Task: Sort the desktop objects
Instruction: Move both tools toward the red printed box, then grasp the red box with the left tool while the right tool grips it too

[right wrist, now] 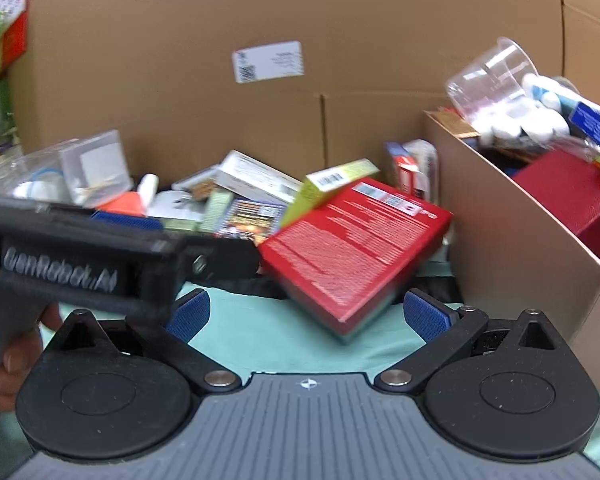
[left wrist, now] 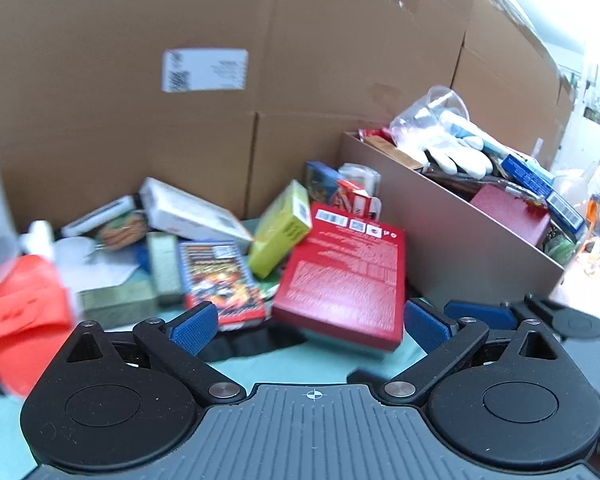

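From the left wrist, the left tongs (left wrist: pixel 314 326) stand wide and hold nothing, their blue pads either side of a red box (left wrist: pixel 340 276) that lies just ahead on the teal counter (left wrist: pixel 284 364). Behind it sits a loose heap: a yellow-green box (left wrist: pixel 280 230), a white box (left wrist: pixel 192 212), a colourful card pack (left wrist: pixel 220 280) and an orange item (left wrist: pixel 24 308) at the left edge. To the right, a brown bin (left wrist: pixel 452 224) already holds a white glove (left wrist: pixel 458 156), a clear cup (left wrist: pixel 432 114) and several boxes.

From the right wrist, the right tongs (right wrist: pixel 312 316) are likewise spread wide and empty, with the red box (right wrist: pixel 356 244) tilted just ahead of them and touching neither pad. The left tool's black body crosses the left of this view. The bin (right wrist: pixel 512 248) stands close on the right.

Judging by the bin's contents and the heap left over, the sorting looks partly done; the red box seems the next candidate, and many small things remain.
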{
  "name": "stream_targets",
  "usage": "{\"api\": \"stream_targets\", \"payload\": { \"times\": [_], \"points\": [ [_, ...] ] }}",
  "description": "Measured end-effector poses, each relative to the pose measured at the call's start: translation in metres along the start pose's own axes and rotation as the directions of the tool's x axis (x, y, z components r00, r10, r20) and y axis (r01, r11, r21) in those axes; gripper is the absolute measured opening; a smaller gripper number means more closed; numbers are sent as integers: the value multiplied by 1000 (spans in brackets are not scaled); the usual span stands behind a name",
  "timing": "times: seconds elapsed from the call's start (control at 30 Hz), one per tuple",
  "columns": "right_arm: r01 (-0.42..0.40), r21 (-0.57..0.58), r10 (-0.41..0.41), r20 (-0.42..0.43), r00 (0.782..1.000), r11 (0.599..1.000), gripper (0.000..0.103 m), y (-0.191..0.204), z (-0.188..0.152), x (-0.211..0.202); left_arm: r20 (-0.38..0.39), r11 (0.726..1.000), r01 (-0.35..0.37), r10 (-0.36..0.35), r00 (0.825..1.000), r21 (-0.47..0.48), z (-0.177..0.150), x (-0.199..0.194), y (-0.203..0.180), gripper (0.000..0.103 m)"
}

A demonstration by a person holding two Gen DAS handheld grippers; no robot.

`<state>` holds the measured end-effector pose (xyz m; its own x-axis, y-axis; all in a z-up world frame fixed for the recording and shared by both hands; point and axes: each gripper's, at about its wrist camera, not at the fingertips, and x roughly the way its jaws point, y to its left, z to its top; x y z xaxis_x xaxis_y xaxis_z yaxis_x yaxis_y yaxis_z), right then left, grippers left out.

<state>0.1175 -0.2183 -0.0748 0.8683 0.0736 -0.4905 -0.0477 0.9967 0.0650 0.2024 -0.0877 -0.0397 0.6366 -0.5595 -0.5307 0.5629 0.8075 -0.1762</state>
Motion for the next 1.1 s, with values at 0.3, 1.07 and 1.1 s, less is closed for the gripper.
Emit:
{"api": "stream_targets", "payload": {
  "times": [0.3,1.07,1.1],
  "points": [
    [16,-47,-17,-24,1000,999,96,-9,4,24,-148,991,81,-96,984,-103,11,66,11,91],
    [-189,-183,176,-85,981,965,67,32,-19,-57,-107,982,-37,17,994,-187,-47,-59,-11,73],
    [-214,-196,200,-92,976,957,67,36,-22,-63,-109,979,-44,23,994,-199,-53,-67,-10,74]
  ]
}}
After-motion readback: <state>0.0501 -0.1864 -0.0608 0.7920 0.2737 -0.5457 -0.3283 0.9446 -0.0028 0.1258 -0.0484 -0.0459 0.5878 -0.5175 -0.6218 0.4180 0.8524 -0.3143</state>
